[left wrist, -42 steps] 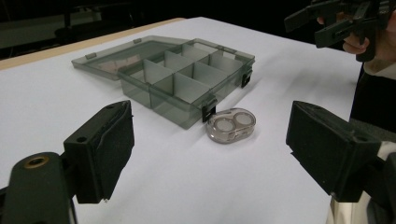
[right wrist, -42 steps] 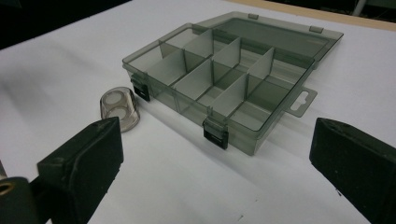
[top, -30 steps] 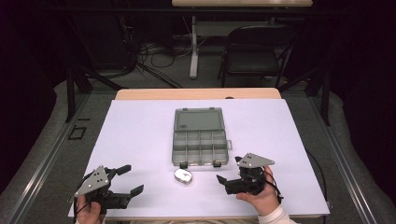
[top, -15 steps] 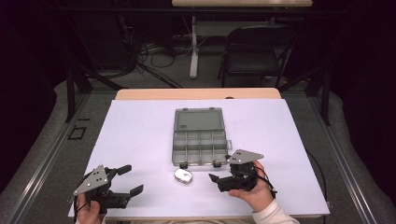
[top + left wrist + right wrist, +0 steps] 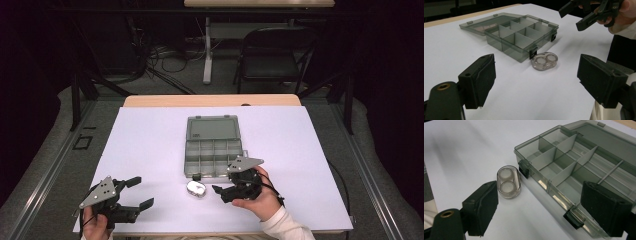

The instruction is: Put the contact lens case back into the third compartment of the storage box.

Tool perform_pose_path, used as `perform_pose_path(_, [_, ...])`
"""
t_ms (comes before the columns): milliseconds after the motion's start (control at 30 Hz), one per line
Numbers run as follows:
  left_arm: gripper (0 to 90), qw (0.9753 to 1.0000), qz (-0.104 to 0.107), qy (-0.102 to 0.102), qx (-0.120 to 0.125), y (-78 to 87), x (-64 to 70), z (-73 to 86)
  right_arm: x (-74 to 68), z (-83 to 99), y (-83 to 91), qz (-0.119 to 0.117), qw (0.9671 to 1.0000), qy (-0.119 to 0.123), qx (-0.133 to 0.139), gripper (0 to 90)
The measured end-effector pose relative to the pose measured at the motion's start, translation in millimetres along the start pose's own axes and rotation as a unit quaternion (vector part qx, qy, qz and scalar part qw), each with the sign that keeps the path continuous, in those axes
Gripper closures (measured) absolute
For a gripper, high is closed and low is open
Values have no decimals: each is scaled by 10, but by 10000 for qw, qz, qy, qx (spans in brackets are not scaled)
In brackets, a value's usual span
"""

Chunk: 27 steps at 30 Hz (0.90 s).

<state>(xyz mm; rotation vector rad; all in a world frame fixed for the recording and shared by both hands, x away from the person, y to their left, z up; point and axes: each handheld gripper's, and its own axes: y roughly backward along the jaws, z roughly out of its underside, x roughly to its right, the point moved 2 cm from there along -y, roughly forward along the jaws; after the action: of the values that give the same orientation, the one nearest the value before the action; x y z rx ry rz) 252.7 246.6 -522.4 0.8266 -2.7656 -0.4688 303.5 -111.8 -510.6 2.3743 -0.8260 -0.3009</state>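
Judging handling: small clear capsule case (image 5: 508, 181) looks light, hard, slick; best pinched across its short flat sides. It lies on the desk (image 5: 150, 145), just ahead of the right claw (image 5: 223, 193) and touching the open organizer box (image 5: 214, 150) by a latch. Both claws spread, holding nothing; left claw (image 5: 141, 192) well off. Right gripper view shows two round inserts and box dividers; high view gives overall layout.
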Motion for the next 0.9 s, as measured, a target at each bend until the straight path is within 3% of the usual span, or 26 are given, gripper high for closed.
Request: perform_pose_path(900, [157, 10000, -48, -12, -45, -11, -4, 4, -176, -173, -345, -343, 9987, 233, -283, 175])
